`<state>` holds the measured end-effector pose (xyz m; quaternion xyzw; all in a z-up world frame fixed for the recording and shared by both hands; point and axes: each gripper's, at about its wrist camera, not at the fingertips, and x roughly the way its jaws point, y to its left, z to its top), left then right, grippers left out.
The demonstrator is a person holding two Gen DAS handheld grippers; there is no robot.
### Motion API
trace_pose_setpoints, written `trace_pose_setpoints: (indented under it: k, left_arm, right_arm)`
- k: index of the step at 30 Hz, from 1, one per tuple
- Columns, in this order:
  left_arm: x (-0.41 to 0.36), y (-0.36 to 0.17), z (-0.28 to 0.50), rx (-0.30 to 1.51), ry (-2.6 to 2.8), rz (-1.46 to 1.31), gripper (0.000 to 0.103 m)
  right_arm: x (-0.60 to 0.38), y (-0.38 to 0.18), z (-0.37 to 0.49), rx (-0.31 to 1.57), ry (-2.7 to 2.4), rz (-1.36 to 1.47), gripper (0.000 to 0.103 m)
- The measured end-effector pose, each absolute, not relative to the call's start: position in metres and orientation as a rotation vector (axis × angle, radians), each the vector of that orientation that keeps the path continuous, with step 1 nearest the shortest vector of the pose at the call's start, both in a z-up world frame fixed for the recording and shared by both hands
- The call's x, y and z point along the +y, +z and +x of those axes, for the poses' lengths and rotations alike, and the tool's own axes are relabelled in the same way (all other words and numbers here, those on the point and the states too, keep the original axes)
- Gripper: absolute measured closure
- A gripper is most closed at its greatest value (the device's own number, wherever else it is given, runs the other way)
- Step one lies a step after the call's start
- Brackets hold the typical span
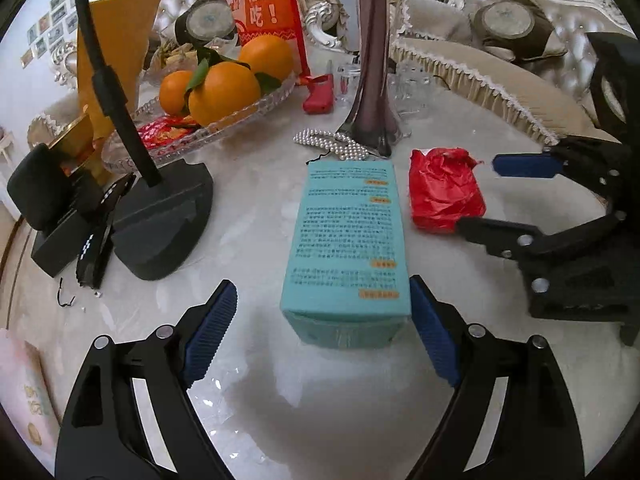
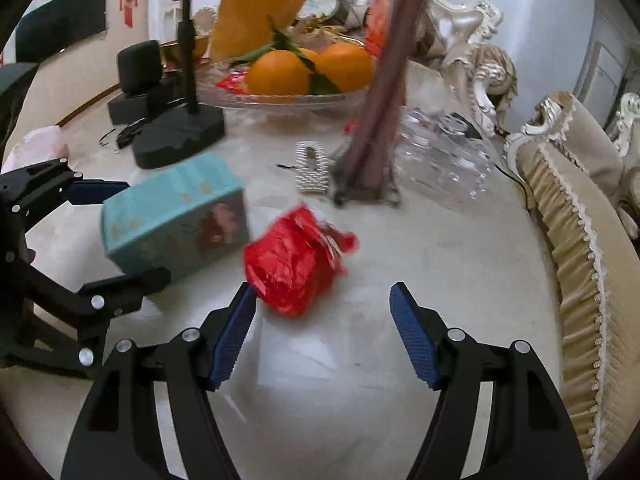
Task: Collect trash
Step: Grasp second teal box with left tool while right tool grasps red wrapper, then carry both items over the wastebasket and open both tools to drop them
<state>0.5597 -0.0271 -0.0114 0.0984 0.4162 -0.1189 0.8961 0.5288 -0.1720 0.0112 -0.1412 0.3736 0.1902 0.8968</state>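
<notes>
A teal printed box [image 1: 344,240] lies flat on the pale marble table [image 1: 320,400]. My left gripper [image 1: 323,282] is open and straddles the box's near end: its right pad [image 1: 430,328] is at the box's corner, while the left pad [image 1: 212,332] stands apart. To the box's right lies a crumpled red wrapper [image 2: 296,264]. My right gripper [image 2: 323,286] is open just in front of it, the wrapper's near edge reaching between the fingertips. In the left wrist view the right gripper [image 1: 478,196] comes in from the right at the red wrapper [image 1: 444,196].
Behind the box stand a tall dark vase [image 1: 374,80], a pearl piece [image 1: 332,144], a glass dish of oranges [image 1: 224,84] and a black stand base [image 1: 164,220]. Clear glassware [image 2: 444,160] sits right of the vase. A fringed sofa [image 2: 580,240] borders the table's right edge.
</notes>
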Motion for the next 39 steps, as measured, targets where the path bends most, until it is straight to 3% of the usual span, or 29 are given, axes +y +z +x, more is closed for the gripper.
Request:
trace_pose_setpoints:
  k: [10,11,12,13,14,26,33,39]
  left_arm:
    - [-0.019,-0.018,0.572,0.897,-0.217,0.113,0.022]
    - [-0.020,-0.019,0.574,0.897,-0.213,0.116,0.034]
    - [-0.020,-0.022,0.576,0.915,-0.217,0.110,0.053]
    - [-0.020,-0.022,0.576,0.911,-0.206,0.115,0.054]
    - [-0.019,-0.023,0.576,0.914,-0.201,0.109,0.054]
    - [0.004,0.014,0.539,0.793,-0.206,-0.025,0.055]
    - [0.004,0.062,0.449,0.717,-0.238,0.023,0.055]
    - [-0.010,0.100,0.331,0.660,-0.260,0.055,0.055]
  right_arm:
    - [-0.155,0.013,0.553,0.797,0.366,-0.323,0.035]
    - [-0.155,0.011,0.557,0.807,0.352,-0.318,0.035]
    - [-0.158,0.009,0.560,0.818,0.353,-0.288,0.035]
    - [-0.161,0.009,0.562,0.827,0.363,-0.252,0.047]
    - [-0.164,0.009,0.564,0.839,0.366,-0.219,0.069]
    - [-0.195,0.035,0.535,0.825,0.337,-0.013,0.071]
    - [-0.199,0.063,0.474,0.777,0.360,0.014,0.071]
    - [-0.205,0.092,0.359,0.675,0.435,-0.022,0.071]
